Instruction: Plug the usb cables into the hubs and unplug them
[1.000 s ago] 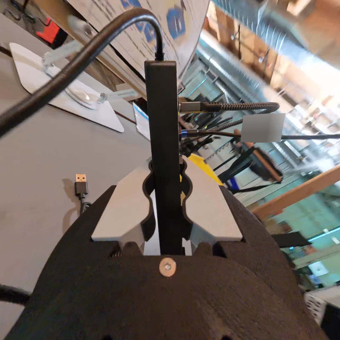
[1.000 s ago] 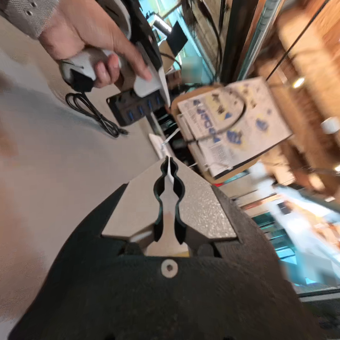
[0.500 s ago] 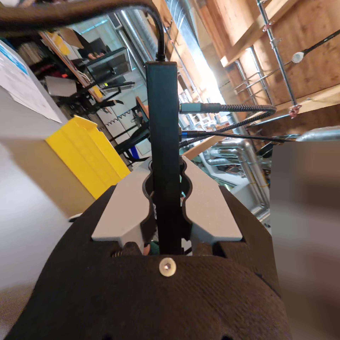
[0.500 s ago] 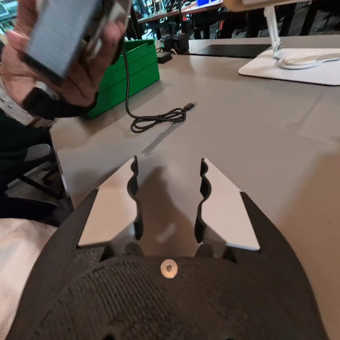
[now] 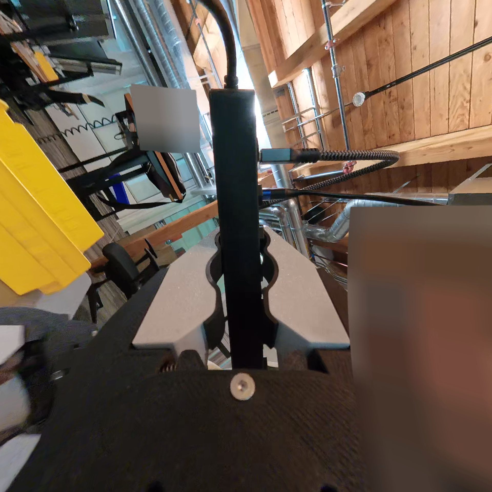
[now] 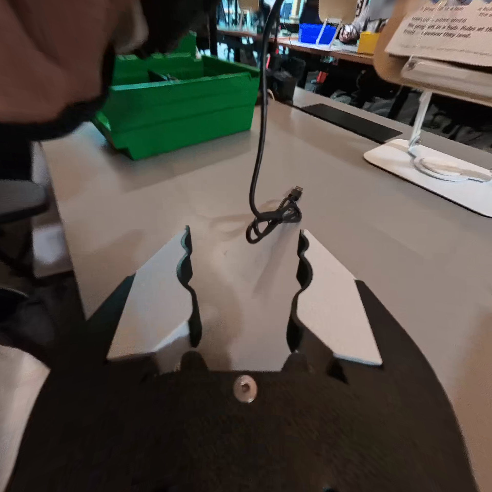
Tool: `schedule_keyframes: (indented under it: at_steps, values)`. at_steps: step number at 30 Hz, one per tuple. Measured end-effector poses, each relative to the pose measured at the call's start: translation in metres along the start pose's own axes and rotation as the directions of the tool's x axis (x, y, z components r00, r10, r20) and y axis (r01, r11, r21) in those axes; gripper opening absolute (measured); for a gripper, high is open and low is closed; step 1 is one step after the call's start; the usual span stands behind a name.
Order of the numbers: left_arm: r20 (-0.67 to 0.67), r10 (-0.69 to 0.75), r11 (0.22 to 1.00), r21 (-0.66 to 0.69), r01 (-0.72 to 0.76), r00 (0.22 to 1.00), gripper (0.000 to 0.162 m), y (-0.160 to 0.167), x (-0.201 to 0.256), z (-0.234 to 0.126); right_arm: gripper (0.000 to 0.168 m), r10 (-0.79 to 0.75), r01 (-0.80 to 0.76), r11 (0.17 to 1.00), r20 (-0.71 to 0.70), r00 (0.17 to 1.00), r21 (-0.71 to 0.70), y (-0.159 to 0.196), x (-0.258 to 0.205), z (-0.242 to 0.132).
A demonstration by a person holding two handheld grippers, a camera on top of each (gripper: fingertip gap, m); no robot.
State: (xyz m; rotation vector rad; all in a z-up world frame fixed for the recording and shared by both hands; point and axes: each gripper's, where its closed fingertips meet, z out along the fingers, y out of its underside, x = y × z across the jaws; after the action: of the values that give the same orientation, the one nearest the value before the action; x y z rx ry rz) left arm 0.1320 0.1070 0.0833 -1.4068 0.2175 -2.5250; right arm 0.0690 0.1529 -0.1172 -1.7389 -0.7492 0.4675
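Jaws on our left gripper (image 5: pixel 241 239) are clamping a black usb hub (image 5: pixel 235 186) edge-on, lifted off the desk and pointing up toward the wooden ceiling. Two cables are sitting in its right side: a braided cable (image 5: pixel 346 155) with a grey plug in the upper port and a thin black cable (image 5: pixel 332 195) with a blue-collared plug just below it. The hub's own thick lead (image 5: pixel 230 53) is running out of its far end.

Our right gripper (image 6: pixel 243 241) is hanging over the grey desk (image 6: pixel 372 253) with its jaws spread wide and nothing between them. Just ahead of the tips, the hub lead (image 6: pixel 262 133) is dropping down to a small bundled coil (image 6: pixel 277 217) lying on the desk, its plug tip (image 6: pixel 297 192) pointing away. A green bin (image 6: pixel 181 111) is standing farther back on the left.

We are judging the step in hand to be unplugging. To do it well, we are wanting the left grip firm and the hub steady, the right jaws closing on a plug's rigid shell rather than on the cord, and the pull going straight out along the port's axis. Any sideways wrench could strain the socket or twist the hub in the grip.
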Motion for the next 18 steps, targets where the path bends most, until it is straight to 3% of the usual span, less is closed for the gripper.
schedule_keyframes:
  at_steps: [4, 5, 6, 7, 9, 12, 15, 18]
  values:
    - [-0.006, -0.027, 0.998, -0.053, 0.026, 1.0, 0.021, 0.024, 0.005, 0.011, 0.072, -0.145, 0.138, 0.98, -0.043, 0.988, -0.142, 0.019, 0.004, 0.021]
    - [-0.002, -0.025, 0.998, -0.063, 0.025, 1.0, 0.021, 0.027, 0.006, 0.012, 0.053, -0.187, 0.178, 0.97, -0.039, 0.982, -0.164, 0.022, 0.005, 0.023]
    - [0.004, -0.02, 0.997, -0.071, 0.02, 1.0, 0.021, 0.028, 0.006, 0.012, 0.011, -0.213, 0.206, 0.965, -0.026, 0.977, -0.16, 0.023, 0.004, 0.022]
    - [0.009, -0.01, 0.997, -0.071, 0.011, 1.0, 0.021, 0.026, 0.005, 0.01, 0.01, -0.209, 0.203, 0.97, -0.036, 0.977, -0.131, 0.019, 0.008, 0.019]
    - [0.025, 0.011, 0.998, -0.054, -0.009, 1.0, 0.021, 0.015, 0.003, 0.004, 0.007, -0.112, 0.109, 0.992, -0.066, 0.991, -0.056, 0.006, 0.024, 0.009]
    - [0.02, 0.027, 0.999, -0.031, -0.027, 0.999, 0.021, -0.006, 0.0, -0.007, 0.002, 0.162, -0.156, 0.985, -0.076, 0.984, 0.077, -0.011, 0.062, -0.015]
    - [0.05, 0.039, 0.998, -0.047, -0.036, 0.998, 0.021, -0.02, -0.017, -0.018, 0.0, 0.42, -0.409, 0.868, 0.023, 0.907, 0.28, -0.028, 0.096, -0.046]
    - [0.113, 0.056, 0.995, -0.091, -0.045, 0.992, 0.021, -0.024, -0.05, -0.03, 0.0, 0.541, -0.565, 0.724, 0.181, 0.821, 0.396, -0.041, 0.109, -0.07]
